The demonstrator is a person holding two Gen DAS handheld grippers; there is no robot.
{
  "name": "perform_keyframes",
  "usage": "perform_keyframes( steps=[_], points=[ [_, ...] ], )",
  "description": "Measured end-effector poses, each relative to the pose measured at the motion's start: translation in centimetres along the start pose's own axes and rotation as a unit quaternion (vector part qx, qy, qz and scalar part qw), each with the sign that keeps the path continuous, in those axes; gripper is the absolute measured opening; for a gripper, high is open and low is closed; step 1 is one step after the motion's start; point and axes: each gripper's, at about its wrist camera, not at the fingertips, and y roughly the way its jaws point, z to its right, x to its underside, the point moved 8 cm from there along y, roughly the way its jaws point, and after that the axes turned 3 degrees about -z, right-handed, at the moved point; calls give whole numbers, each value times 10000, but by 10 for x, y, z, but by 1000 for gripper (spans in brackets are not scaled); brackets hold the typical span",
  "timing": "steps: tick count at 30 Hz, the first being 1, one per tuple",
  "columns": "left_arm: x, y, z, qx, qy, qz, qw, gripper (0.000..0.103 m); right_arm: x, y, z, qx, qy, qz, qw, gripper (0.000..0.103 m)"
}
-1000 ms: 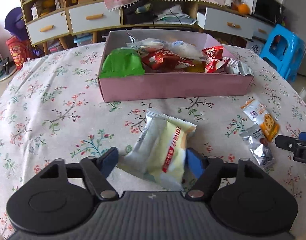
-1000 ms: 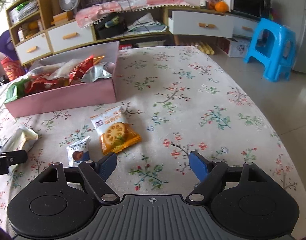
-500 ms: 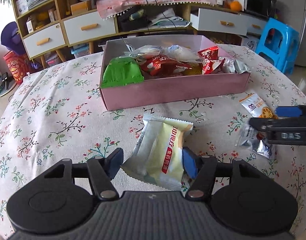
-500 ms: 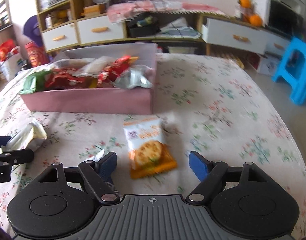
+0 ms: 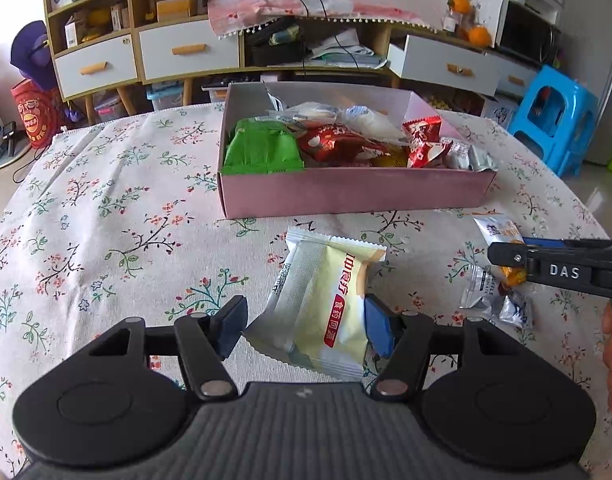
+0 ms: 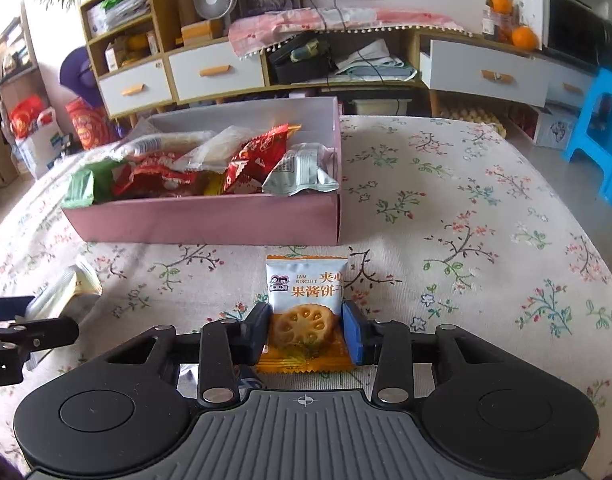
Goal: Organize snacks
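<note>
Right gripper [image 6: 306, 330]: we see its jaws have just been closing; both pads now press the sides of the biscuit packet [image 6: 305, 312], a narrow hold.
Biscuit packet: flat on the tablecloth [image 6: 466, 240], just in front of the pink box [image 6: 210, 218]; long axis runs away from us toward the box, white printed end far, orange end near.
Left gripper [image 5: 304, 326]: medium width, jaws have just been closing slightly; the cream packet [image 5: 326, 312] sits between them. The blue pad [image 5: 376, 330] touches its right edge; the dark pad sits at the left corner, contact we cannot tell.
Cream packet: on the cloth, near the box front; long axis tilts from near-left to far-right, red label strip along its right side.
Silver packet [image 5: 494, 300]: 1 more loose item, under the right gripper's arm.
Pink box: already holds green, red and silver packets.
Step in hand, our judgement: we should lift each packet level, clear the front wall, and release over a free spot in the box.
</note>
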Motion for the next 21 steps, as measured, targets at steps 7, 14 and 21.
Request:
perform_keyframes(
  steps=[7,14,21],
  points=[
    [-4,-6,2,76,-61,95,9999,59,2,-15,5,-59,168,158,9997,37],
    [-6,-6,-3,77,-178,107,9998,59,4,-18,6,-152,295,180,9993,37],
    [-5,-6,-2,100,-167,91,9998,59,4,-21,5,-163,313,213,9991,38]
  ],
)
